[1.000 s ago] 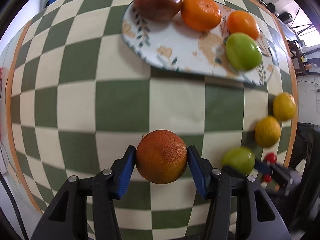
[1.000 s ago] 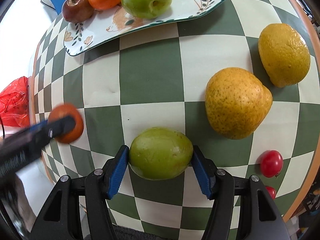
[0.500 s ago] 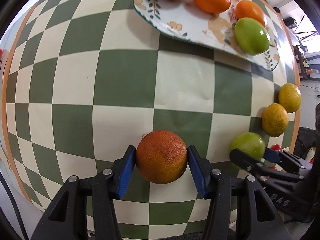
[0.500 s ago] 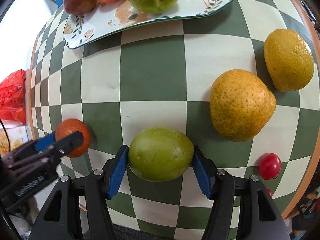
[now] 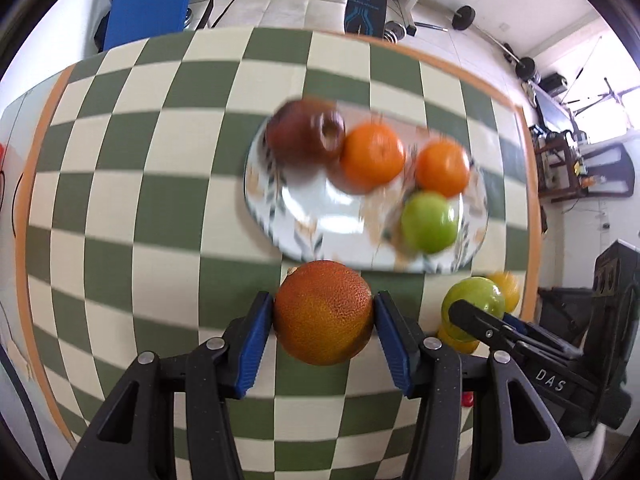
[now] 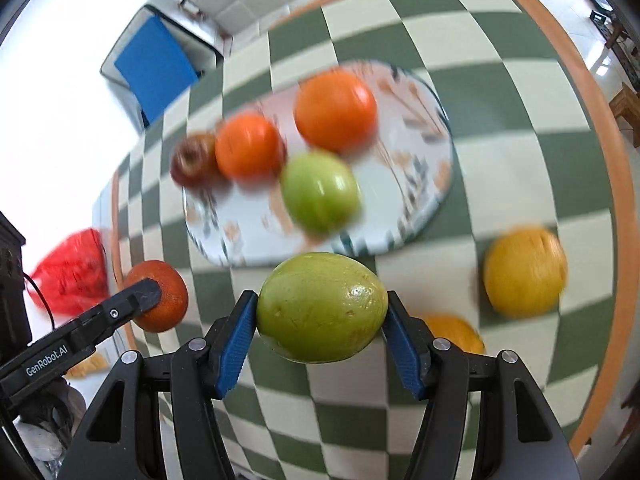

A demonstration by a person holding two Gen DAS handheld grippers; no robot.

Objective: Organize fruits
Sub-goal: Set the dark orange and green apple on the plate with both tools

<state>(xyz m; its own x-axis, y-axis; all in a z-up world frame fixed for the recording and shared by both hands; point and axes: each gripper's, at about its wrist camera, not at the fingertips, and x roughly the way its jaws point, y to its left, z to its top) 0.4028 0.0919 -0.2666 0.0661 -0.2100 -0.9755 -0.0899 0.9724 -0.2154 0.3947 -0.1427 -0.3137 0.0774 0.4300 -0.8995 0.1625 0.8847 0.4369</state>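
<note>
Your left gripper [image 5: 324, 316] is clamped on the rough-skinned, reddish-orange round fruit [image 5: 323, 312], its blue pads pressing both flanks, and your right gripper [image 6: 322, 316] is squeezed the same way on the smooth, oval green fruit [image 6: 322, 307], whose long axis runs straight across from pad to pad. Both loads look lifted off the green-and-cream checked tablecloth [image 5: 120, 200]. What matters now is that the oval, flower-patterned ceramic plate [image 5: 304, 216] lies directly ahead of both grippers, just beyond each held fruit. On it already sit a dark red apple [image 5: 304, 136], two bright orange citrus [image 5: 372, 158], and a round green apple [image 5: 430, 222]. The bare stretch is the near-left part of the plate, which your left gripper seems closer to; in the right wrist view the green apple sits right in front of your load, so I'd steer that one around it. A yellow citrus [image 6: 524, 272] waits on the cloth to your right.
</note>
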